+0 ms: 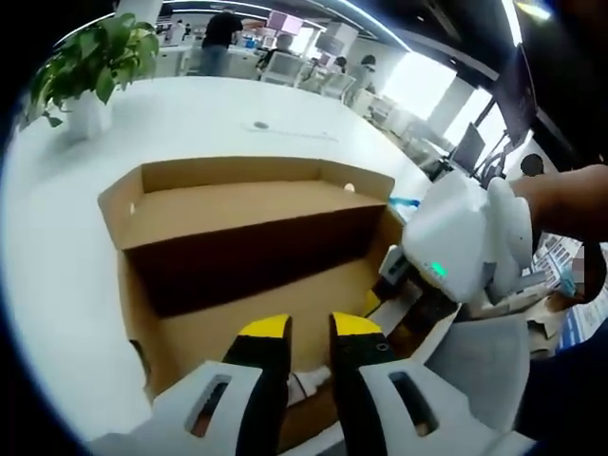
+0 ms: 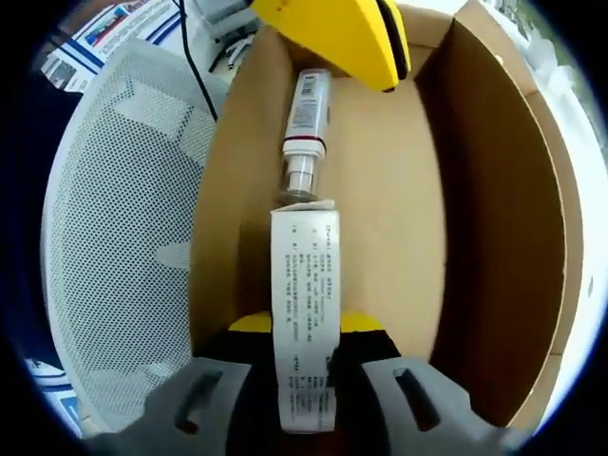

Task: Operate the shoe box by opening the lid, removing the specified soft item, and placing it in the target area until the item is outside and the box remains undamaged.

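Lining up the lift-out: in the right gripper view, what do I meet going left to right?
White mesh chair back → left box wall → white tube between the right gripper → bare box floor → right box wall.

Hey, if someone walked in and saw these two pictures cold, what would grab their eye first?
Probably the open cardboard shoe box on the white table, lid flipped back. Inside, the right gripper is clamped on a white printed tube, with a small bottle lying just beyond it. The left gripper, yellow-tipped, hovers over the box floor.
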